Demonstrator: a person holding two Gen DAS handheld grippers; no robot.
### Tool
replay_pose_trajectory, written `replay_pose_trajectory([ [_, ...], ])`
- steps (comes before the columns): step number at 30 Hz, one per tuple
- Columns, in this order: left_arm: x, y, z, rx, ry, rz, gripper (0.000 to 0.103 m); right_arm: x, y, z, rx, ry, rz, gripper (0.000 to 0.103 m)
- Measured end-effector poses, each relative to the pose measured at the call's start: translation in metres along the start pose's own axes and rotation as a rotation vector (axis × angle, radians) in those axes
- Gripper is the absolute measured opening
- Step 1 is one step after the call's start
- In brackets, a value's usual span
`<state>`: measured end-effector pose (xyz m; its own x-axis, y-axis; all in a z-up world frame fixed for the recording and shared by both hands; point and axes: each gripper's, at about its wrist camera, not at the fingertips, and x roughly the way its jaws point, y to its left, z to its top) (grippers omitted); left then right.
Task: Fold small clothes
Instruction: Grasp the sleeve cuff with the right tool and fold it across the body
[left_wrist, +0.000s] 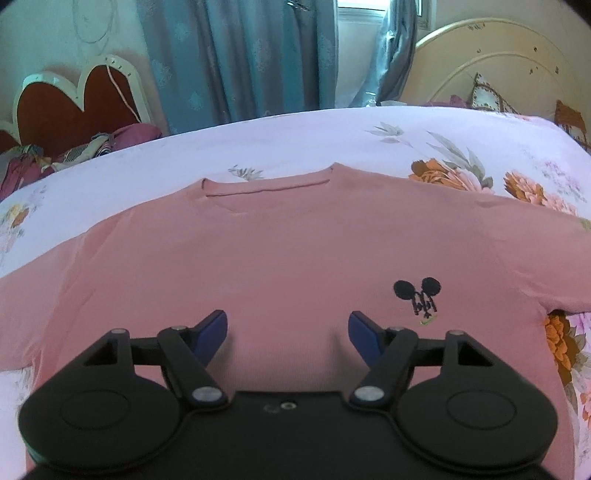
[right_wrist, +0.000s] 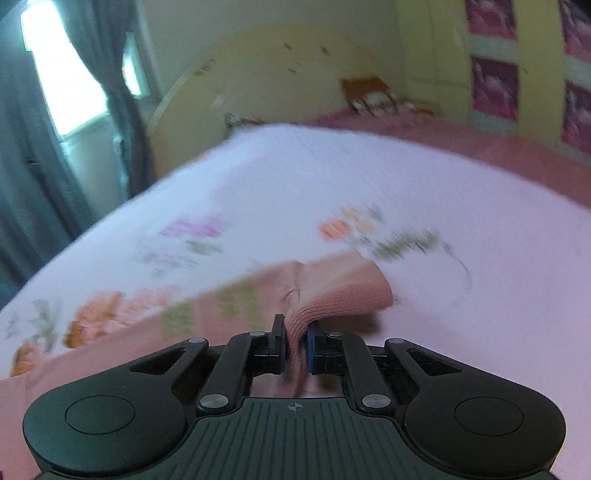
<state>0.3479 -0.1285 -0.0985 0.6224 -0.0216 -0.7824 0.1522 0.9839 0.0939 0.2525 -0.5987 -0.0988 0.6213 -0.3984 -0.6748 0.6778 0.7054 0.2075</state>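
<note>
The left wrist view shows a pink sweater (left_wrist: 288, 251) spread flat, front up, on a bed covered with a pale lilac floral sheet (left_wrist: 295, 140). It fills the middle and lower part of the frame, its neckline (left_wrist: 266, 188) toward the top centre and its sleeves running off toward the left and right edges. At lower right of centre a small black embroidered motif (left_wrist: 419, 295) with two round ears sits on the chest; under it is a tiny green mark, too small to read. No legible writing or brand shows in either view. The left tool (left_wrist: 288, 330) stands at lower centre with its blue pads (left_wrist: 212, 332) apart, over the sweater's body, nothing between them.

Only this view gives the whole garment, the blue curtains (left_wrist: 236, 62) at the top, a heart-shaped red headboard (left_wrist: 74, 107) at upper left and a cream arched headboard (left_wrist: 509, 66) at upper right.

The right wrist view, blurred, shows what the other does not: the right tool (right_wrist: 295, 347) at lower centre, its jaws brought together and clamped on a ribbed sleeve cuff (right_wrist: 332, 299) of the sweater. The cuff bunches up between the pads and folds over to the right above them, lifted a little off the sheet. More pink fabric runs off to the lower left. Beyond lie the floral sheet, the cream headboard (right_wrist: 266, 74) at top centre, a grey curtain (right_wrist: 92, 74) by a bright window at upper left, and a yellow wardrobe with pink patterned panels (right_wrist: 495, 88) at upper right.
</note>
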Motion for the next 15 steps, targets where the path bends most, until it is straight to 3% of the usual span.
replay_pose_trajectory([
  [8, -0.007, 0.046, -0.006, -0.054, -0.035, 0.014, 0.071, -0.047, 0.138, -0.012, -0.207, -0.065, 0.262, 0.009],
  [15, -0.010, 0.102, -0.017, -0.117, -0.036, 0.055, 0.071, -0.073, 0.285, -0.094, -0.392, 0.019, 0.520, 0.009],
])
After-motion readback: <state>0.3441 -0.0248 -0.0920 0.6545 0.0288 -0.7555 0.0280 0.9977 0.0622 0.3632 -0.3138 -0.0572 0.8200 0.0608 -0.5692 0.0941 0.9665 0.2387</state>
